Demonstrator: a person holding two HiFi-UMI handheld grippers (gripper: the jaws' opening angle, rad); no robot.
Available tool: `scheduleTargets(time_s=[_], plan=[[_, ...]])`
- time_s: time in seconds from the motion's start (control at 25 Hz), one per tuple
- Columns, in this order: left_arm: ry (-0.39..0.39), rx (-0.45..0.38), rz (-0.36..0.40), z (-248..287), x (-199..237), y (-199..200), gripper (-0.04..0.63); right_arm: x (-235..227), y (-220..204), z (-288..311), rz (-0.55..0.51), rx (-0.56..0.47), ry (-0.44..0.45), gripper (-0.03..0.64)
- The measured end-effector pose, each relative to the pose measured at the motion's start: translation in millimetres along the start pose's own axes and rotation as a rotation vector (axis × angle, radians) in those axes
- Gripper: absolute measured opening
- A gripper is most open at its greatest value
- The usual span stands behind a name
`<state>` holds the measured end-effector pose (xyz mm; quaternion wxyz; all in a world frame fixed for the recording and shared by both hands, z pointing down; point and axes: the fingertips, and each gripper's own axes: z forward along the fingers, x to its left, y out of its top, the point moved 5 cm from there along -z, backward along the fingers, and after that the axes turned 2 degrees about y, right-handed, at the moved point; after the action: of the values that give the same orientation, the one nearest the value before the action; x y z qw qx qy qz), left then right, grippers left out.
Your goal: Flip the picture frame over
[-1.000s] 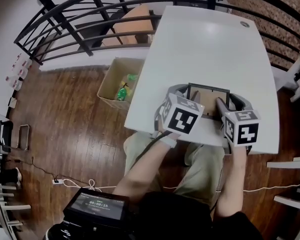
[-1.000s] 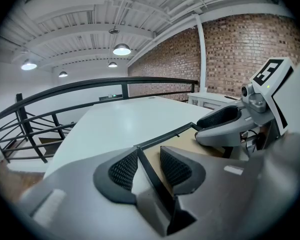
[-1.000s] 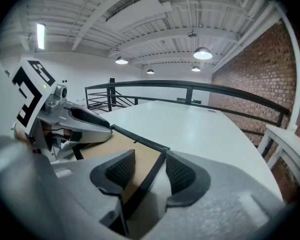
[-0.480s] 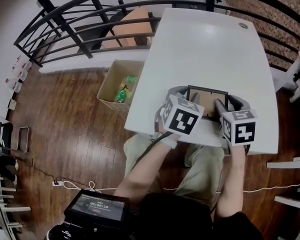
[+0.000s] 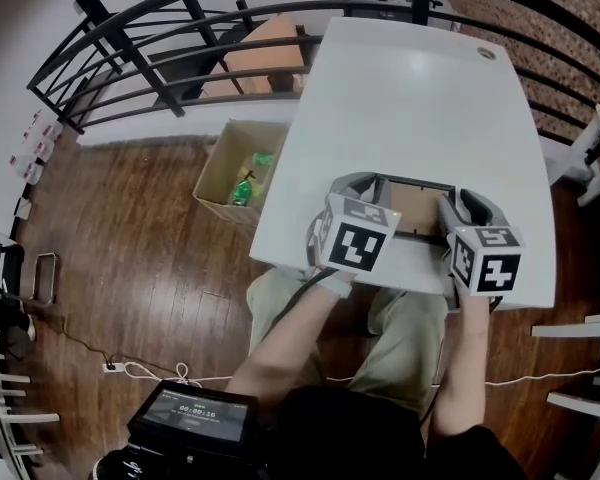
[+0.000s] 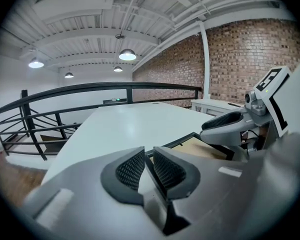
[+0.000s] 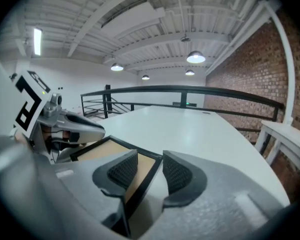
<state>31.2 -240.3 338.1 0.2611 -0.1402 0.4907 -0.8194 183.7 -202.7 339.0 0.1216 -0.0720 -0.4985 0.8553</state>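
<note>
Picture frame sits near the front edge of the white table, in the lower middle of the head view. Its black rim surrounds a brown backing board that faces up. It lies between the two grippers, one at each short side.

The left gripper meets the frame's left side. In the left gripper view the black rim runs up the centre of the picture, straight through the narrow slot between the ribbed pads. These jaws have just been closing and now stand nearly together, pinching the rim. The rest of the picture frame stretches off right of centre toward the other gripper.

The right gripper is at the frame's right side. In the right gripper view the rim passes diagonally between its pads, from bottom centre toward the upper left, and the brown board spreads to the left. These jaws have also just been closing but stand fairly wide. White table shows between the rim and the right-hand pad, so they straddle the rim without clamping it.

Whether the frame rests flat or is tipped up off the table I cannot tell.
</note>
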Motion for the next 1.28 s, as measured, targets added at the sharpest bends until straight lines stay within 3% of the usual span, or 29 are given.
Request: scheduleTargets(time_s=[0.16, 0.24, 0.4, 0.64, 0.88, 1.28], plan=[[0.007, -0.048, -0.039, -7, 5, 2, 0.047, -14, 2, -18, 0.114, -0.170, -0.020, 0.085], [0.007, -0.076, -0.062, -10, 7, 3, 0.035, -17, 2, -22, 0.132, -0.214, -0.027, 0.011], [-0.047, -0.161, -0.127, -17, 7, 7, 0.005, -14, 4, -22, 0.119, -0.220, -0.005, -0.003], [-0.084, -0.185, -0.121, -18, 3, 7, 0.017, -6, 7, -40, 0.064, -0.366, 0.003, -0.006], [-0.075, -0.348, -0.058, -36, 1, 14, 0.017, -6, 8, -42, 0.060, -0.363, 0.011, -0.006], [-0.074, -0.347, -0.059, -35, 1, 12, 0.017, -1, 7, -40, 0.046, -0.366, 0.051, -0.006]])
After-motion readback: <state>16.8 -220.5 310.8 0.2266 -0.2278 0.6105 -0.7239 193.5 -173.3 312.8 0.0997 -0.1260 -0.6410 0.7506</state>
